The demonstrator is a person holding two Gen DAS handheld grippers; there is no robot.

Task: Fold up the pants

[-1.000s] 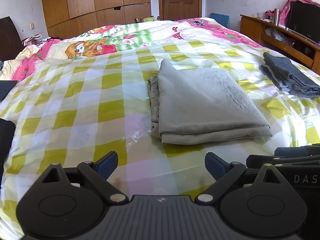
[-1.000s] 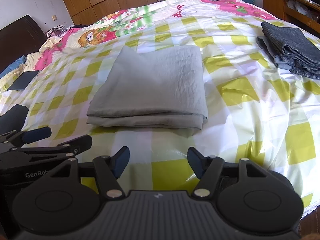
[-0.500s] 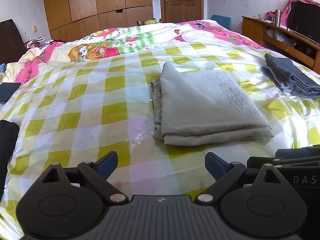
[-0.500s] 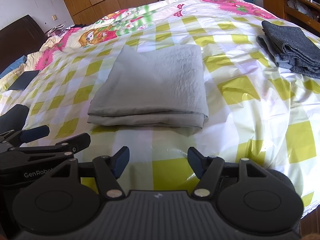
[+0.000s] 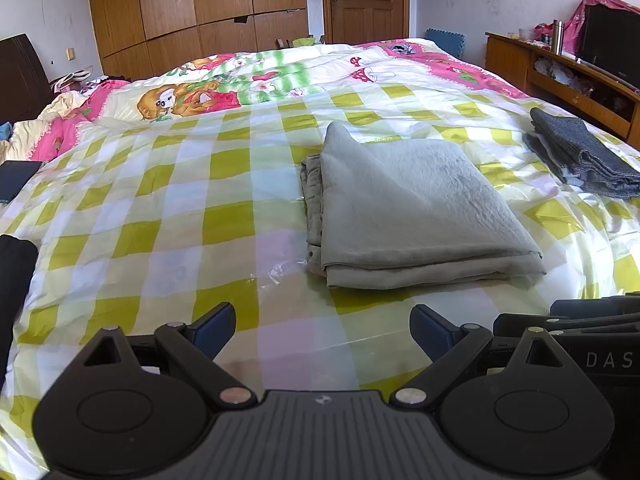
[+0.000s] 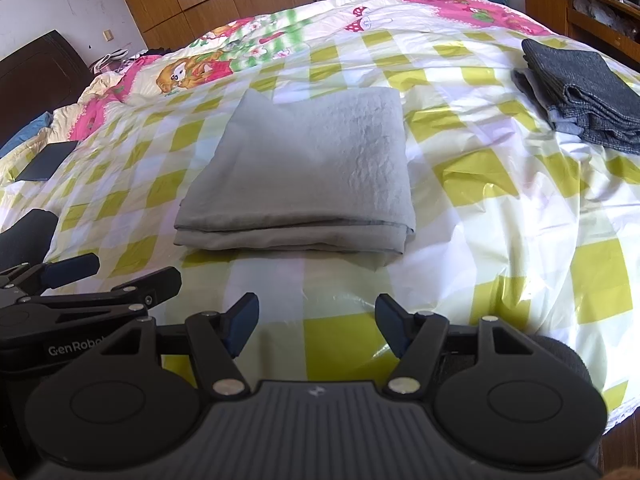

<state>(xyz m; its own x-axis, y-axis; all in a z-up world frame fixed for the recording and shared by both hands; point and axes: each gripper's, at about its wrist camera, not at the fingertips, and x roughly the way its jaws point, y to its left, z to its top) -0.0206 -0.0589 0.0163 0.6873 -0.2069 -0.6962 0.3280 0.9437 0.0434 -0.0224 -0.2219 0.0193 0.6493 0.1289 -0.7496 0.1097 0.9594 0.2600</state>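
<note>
Grey pants (image 5: 412, 208) lie folded into a flat rectangle on the yellow-checked bed cover (image 5: 160, 208); they also show in the right wrist view (image 6: 308, 176). My left gripper (image 5: 322, 330) is open and empty, held above the cover short of the pants' near edge. My right gripper (image 6: 316, 326) is open and empty, also short of the near edge. The left gripper shows at the left of the right wrist view (image 6: 80, 276).
A folded dark denim garment (image 5: 580, 156) lies at the bed's right side, also in the right wrist view (image 6: 580, 92). A wooden cabinet with a TV (image 5: 568, 76) stands on the right. A dark flat object (image 5: 16, 184) lies at the left edge. Wardrobes (image 5: 192, 8) stand behind.
Both grippers have drawn back and risen slightly from the folded pants. The pants have not moved, and both jaws stay open.
</note>
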